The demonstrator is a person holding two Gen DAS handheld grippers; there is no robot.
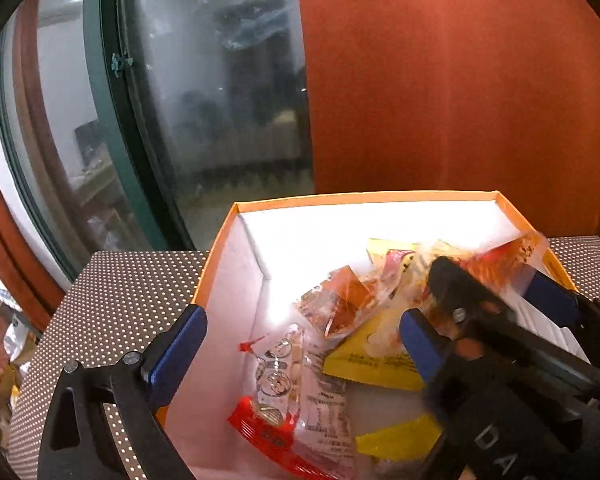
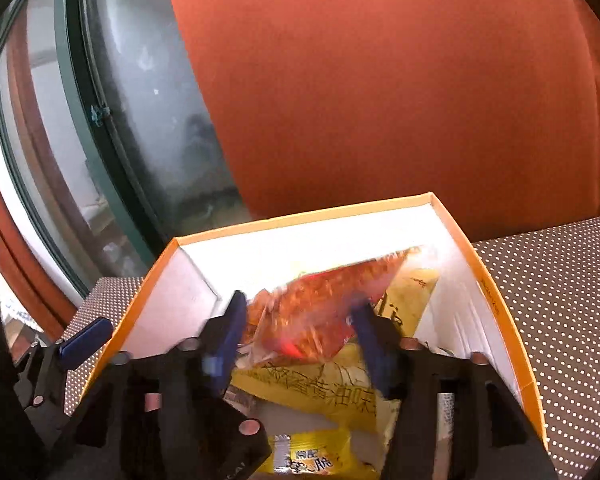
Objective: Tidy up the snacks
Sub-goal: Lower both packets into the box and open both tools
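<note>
An orange box with white inside [image 1: 340, 200] [image 2: 300, 220] stands on a dotted table and holds several snack packets. My right gripper [image 2: 300, 332] is over the box with its fingers wide apart; a clear packet of orange-red snack [image 2: 320, 312] [image 1: 500, 264] lies blurred between them, above yellow packets [image 2: 320, 392]. In the left wrist view the right gripper [image 1: 488, 312] comes in from the right. My left gripper [image 1: 300, 344] is open and empty, its left finger [image 1: 176, 356] outside the box's left wall. A red and clear packet [image 1: 292, 400] lies below it.
The dotted brown table surface [image 1: 120, 300] [image 2: 560, 300] surrounds the box. A rust-red wall [image 1: 460, 80] stands behind it. A green-framed glass window [image 1: 200, 100] is at the left, close to the box's far left corner.
</note>
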